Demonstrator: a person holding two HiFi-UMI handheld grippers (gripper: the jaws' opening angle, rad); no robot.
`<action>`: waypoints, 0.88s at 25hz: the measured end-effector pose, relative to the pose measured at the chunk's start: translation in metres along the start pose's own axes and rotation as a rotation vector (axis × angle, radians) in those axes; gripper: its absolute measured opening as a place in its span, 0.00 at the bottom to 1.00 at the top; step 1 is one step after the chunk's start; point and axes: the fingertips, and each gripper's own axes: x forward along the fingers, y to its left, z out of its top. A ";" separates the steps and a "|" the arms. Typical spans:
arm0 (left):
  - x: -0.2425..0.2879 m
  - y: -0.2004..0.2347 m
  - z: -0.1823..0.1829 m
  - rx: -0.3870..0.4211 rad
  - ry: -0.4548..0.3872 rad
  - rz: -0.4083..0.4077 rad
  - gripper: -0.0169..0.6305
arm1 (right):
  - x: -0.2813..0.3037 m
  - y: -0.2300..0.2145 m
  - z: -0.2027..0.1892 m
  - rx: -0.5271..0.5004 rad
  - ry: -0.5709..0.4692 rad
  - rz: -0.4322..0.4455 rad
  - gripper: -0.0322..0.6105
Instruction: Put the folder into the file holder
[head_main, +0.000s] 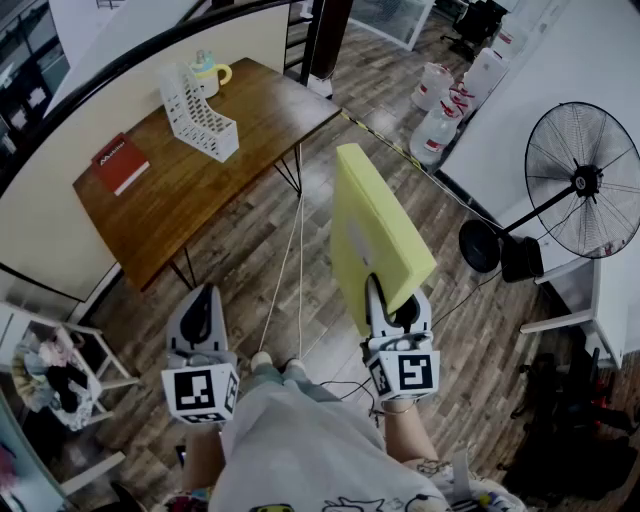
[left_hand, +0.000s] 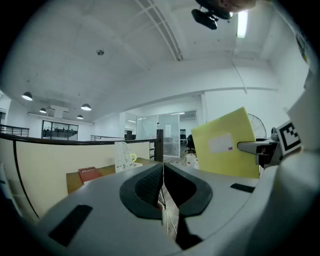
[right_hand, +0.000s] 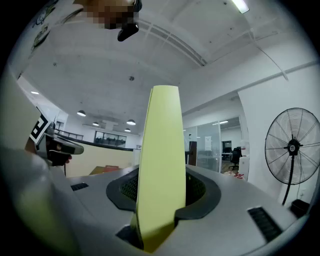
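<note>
A thick yellow folder (head_main: 375, 235) stands on edge in my right gripper (head_main: 393, 305), which is shut on its lower end; its spine (right_hand: 161, 165) fills the middle of the right gripper view. In the left gripper view the folder (left_hand: 225, 145) shows its white label. The white file holder (head_main: 197, 112) stands on the far part of the wooden table (head_main: 200, 180), well ahead of both grippers, and shows small as the file holder (left_hand: 122, 156) in the left gripper view. My left gripper (head_main: 199, 318) is shut with nothing in it, over the floor.
A red book (head_main: 119, 163) lies on the table's left end and a yellow-handled cup (head_main: 207, 72) stands behind the holder. A standing fan (head_main: 575, 190) and water jugs (head_main: 440, 110) are to the right. A cord crosses the wood floor.
</note>
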 end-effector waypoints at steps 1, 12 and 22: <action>0.000 -0.004 0.001 -0.004 0.001 0.000 0.04 | 0.000 -0.003 0.000 0.009 -0.002 0.006 0.29; 0.003 -0.028 0.004 0.006 -0.010 0.023 0.04 | 0.001 -0.020 0.007 0.048 -0.040 0.072 0.29; 0.021 -0.018 0.008 0.014 -0.010 0.043 0.04 | 0.028 -0.025 0.013 0.046 -0.065 0.095 0.29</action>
